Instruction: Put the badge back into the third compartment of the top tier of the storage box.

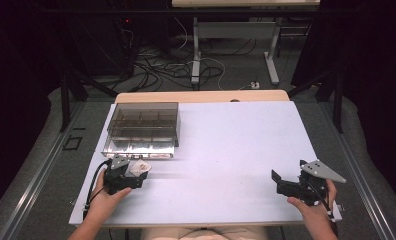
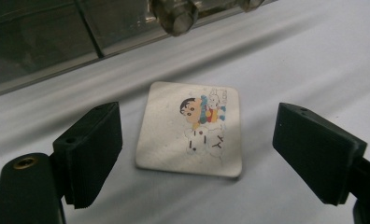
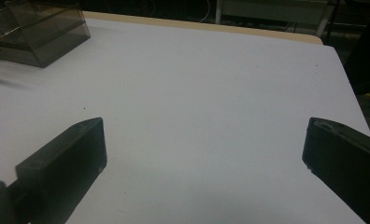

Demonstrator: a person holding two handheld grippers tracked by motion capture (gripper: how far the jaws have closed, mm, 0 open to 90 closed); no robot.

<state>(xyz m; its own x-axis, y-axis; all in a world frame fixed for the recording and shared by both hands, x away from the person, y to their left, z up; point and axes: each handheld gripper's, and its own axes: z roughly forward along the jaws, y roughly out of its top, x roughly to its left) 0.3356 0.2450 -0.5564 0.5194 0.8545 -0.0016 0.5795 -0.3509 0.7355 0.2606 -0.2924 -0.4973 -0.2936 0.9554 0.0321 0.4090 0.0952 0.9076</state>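
On the white tabletop (image 1: 226,150), near its left front corner, my left gripper (image 2: 197,154) stands with jaws apart around the small square white card with a cartoon print (image 2: 192,128), not touching it. The smoked clear plastic compartment box (image 1: 143,129) sits just beyond, toward the far left corner. The card lies flat, so I judge my jaws may slide over it or push it against the box. My right gripper (image 3: 204,163) hangs jaws wide, empty, near the right front corner. The left gripper view reveals the print; the high view gives the layout.
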